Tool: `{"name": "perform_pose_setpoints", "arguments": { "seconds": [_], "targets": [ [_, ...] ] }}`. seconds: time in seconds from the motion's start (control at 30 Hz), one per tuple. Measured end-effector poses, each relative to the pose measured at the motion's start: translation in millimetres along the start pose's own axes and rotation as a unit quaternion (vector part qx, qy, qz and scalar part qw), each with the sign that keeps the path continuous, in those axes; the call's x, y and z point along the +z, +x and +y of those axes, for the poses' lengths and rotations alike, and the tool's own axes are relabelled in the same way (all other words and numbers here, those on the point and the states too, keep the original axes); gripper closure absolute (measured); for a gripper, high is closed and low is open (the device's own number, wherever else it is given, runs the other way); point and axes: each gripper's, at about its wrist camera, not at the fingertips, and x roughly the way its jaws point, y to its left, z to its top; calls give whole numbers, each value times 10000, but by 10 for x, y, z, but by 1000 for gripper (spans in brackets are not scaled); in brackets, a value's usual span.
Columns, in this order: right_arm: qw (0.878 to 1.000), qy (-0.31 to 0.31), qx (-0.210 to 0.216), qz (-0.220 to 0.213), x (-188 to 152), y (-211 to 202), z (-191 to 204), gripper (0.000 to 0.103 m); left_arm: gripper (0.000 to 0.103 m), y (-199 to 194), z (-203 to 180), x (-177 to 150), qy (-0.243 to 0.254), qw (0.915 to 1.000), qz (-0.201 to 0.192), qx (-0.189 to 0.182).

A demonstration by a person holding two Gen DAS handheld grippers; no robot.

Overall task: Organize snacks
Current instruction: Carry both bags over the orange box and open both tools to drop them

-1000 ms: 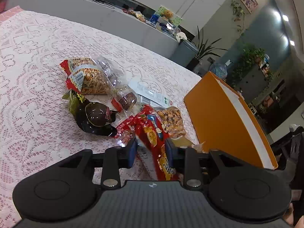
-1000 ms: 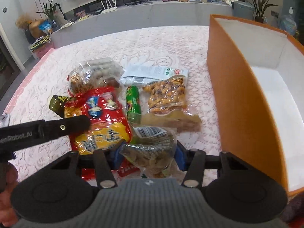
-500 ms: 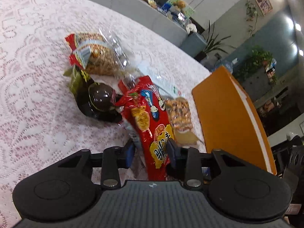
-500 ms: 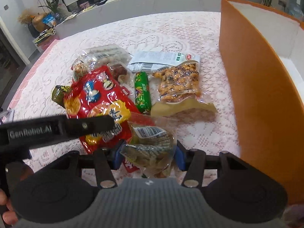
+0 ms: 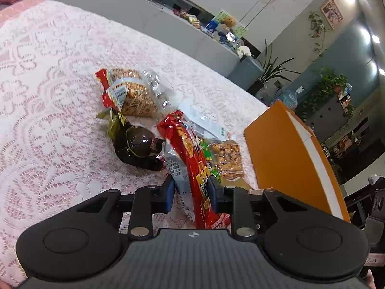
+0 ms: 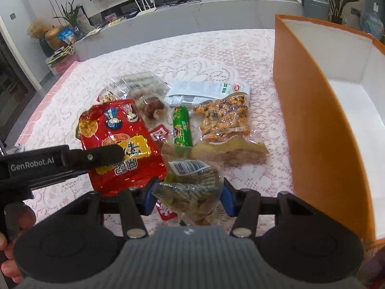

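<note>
My left gripper (image 5: 191, 190) is shut on a red snack bag (image 5: 190, 159) and holds it edge-on above the table; the bag (image 6: 120, 142) and the left gripper's finger (image 6: 96, 156) show in the right wrist view. My right gripper (image 6: 187, 197) is shut on a clear bag of greenish snacks (image 6: 192, 185), lifted off the cloth. An orange box (image 6: 317, 130) with a white inside stands open at the right. It also shows in the left wrist view (image 5: 286, 161).
On the lace tablecloth (image 5: 48, 120) lie a dark brown pack (image 5: 137, 149), a peanut bag (image 5: 132, 94), a green sausage (image 6: 182, 126), a fried-snack pouch (image 6: 223, 120), a white pack (image 6: 207, 90) and clear packs (image 6: 142, 86). A grey counter (image 6: 192, 14) runs behind.
My left gripper has lifted the red bag off the pile and turned it up on edge. My right gripper has risen a little, with its bag, beside the orange box.
</note>
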Motion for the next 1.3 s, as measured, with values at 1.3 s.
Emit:
{"name": "perform_pose_setpoints", "arguments": {
  "seconds": [1.3],
  "targets": [
    [9941, -637, -774, -412, 466, -1282, -1251, 52, 77, 227, -2037, 301, 1073, 9881, 402, -1023]
  ]
}}
